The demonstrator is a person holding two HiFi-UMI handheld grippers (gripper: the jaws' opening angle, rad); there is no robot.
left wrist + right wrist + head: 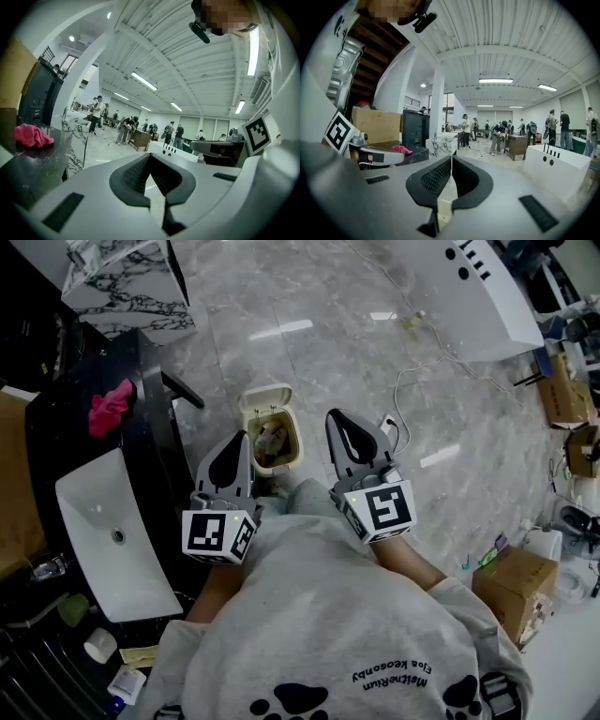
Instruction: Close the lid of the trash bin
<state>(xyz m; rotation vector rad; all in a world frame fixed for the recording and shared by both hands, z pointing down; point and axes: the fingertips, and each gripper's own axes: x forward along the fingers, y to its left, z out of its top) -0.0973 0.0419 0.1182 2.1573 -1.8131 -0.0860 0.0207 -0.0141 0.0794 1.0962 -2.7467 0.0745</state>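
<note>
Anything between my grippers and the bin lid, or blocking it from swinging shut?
Nothing visible does. The lid stands open at the far edge of the trash bin. The left gripper and right gripper, both shut, flank the bin from the near side. Rubbish lies inside; whether it tops the rim I cannot tell.

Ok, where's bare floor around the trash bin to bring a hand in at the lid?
Bare floor lies beyond the open lid, between the marble block and the white tub. A cable crosses the floor right of the trash bin. Left is tight: the black counter stands close beside it.
</note>
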